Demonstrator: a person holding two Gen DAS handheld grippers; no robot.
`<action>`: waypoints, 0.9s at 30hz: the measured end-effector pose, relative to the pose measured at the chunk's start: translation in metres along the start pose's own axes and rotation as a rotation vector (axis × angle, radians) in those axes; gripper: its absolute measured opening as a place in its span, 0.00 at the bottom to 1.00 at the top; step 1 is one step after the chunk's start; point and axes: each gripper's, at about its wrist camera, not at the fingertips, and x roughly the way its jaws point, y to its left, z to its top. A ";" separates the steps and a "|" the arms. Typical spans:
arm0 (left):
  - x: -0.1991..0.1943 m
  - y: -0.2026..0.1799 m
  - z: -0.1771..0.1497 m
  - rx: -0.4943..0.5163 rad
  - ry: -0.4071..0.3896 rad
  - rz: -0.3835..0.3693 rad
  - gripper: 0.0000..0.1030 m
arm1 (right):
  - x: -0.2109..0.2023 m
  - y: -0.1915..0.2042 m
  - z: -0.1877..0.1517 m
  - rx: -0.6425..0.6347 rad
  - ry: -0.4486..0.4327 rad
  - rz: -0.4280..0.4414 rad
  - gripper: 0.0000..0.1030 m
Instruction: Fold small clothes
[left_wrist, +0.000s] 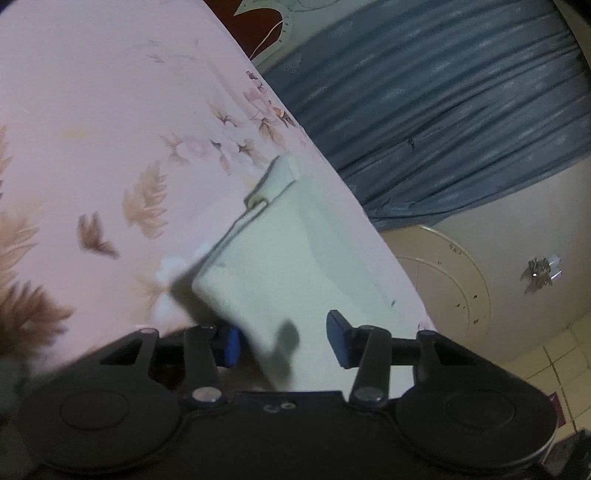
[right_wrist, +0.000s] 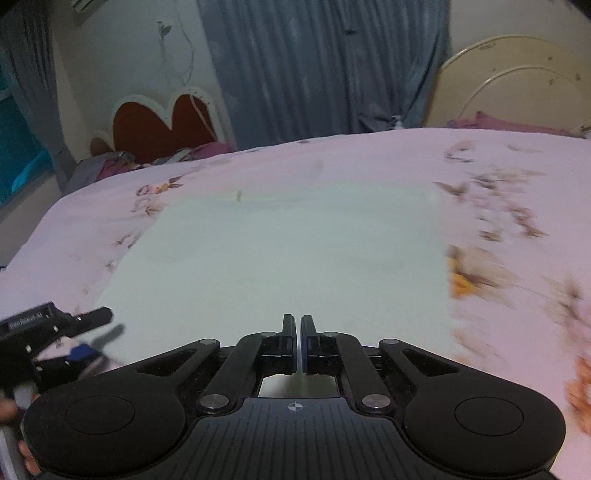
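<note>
A pale, whitish garment (right_wrist: 288, 251) lies spread flat on the pink flowered bed sheet (right_wrist: 258, 166). In the left wrist view the garment (left_wrist: 280, 251) shows a folded layer and a thick hem at its far end. My left gripper (left_wrist: 284, 345) is open, rolled to one side, with the garment's near corner between its blue pads (left_wrist: 338, 343), which do not press on it. In the right wrist view it (right_wrist: 85, 339) sits at the garment's near left corner. My right gripper (right_wrist: 298, 343) is shut over the garment's near edge; no cloth shows between its pads.
Blue curtains (right_wrist: 317, 70) hang behind the bed. A red heart-shaped headboard (right_wrist: 159, 125) stands at the far left with a heap of clothes (right_wrist: 122, 162) below it. A cream round bed end (right_wrist: 517, 81) stands far right. Tiled floor (left_wrist: 561, 354) lies beside the bed.
</note>
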 end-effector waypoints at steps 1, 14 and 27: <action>0.004 0.000 0.003 -0.004 -0.002 -0.002 0.44 | 0.010 0.005 0.007 -0.002 0.001 0.008 0.04; 0.009 -0.002 0.011 0.052 -0.037 0.050 0.35 | 0.098 0.029 0.025 -0.057 0.048 -0.013 0.02; 0.019 -0.092 0.021 0.374 -0.009 0.042 0.06 | 0.090 0.004 0.031 0.026 0.028 0.079 0.00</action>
